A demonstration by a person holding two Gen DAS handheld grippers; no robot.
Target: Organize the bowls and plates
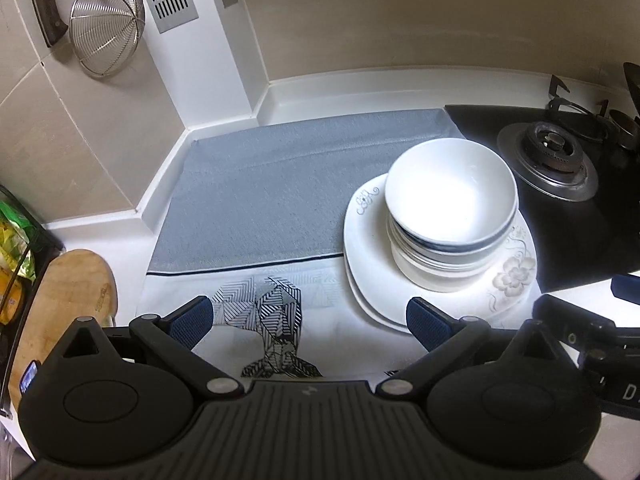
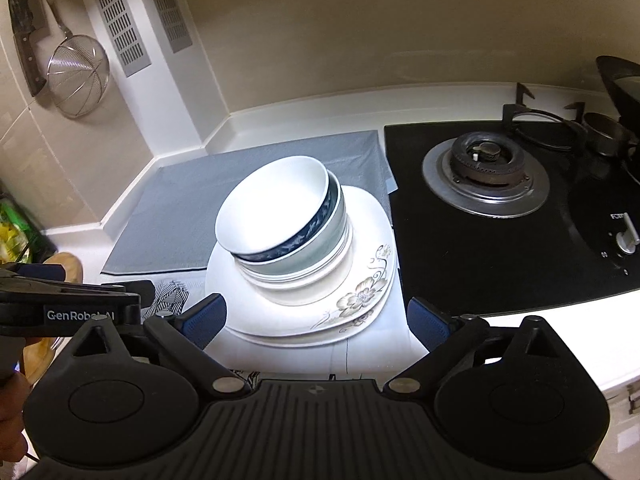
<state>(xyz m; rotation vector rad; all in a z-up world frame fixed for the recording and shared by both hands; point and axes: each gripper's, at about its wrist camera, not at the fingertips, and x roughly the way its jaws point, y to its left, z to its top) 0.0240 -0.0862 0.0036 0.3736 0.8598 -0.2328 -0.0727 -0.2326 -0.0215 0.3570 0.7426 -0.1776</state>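
Note:
A stack of white bowls (image 1: 450,200) sits on stacked white square plates (image 1: 362,256) with flower prints, on a cloth. The right wrist view shows the same bowls (image 2: 276,208) on the plates (image 2: 352,304), the top bowl tilted. My left gripper (image 1: 308,320) is open and empty, hovering over the cloth just left of the plates' near corner. My right gripper (image 2: 316,320) is open and empty, its fingers either side of the plates' near edge, not touching. The left gripper also shows in the right wrist view (image 2: 80,296) at the left edge.
A grey and white patterned cloth (image 1: 260,192) covers the counter. A black gas hob (image 2: 488,184) lies right of the plates. A wooden board (image 1: 68,300) is at the left. A strainer (image 1: 106,24) and cleaver hang on the wall.

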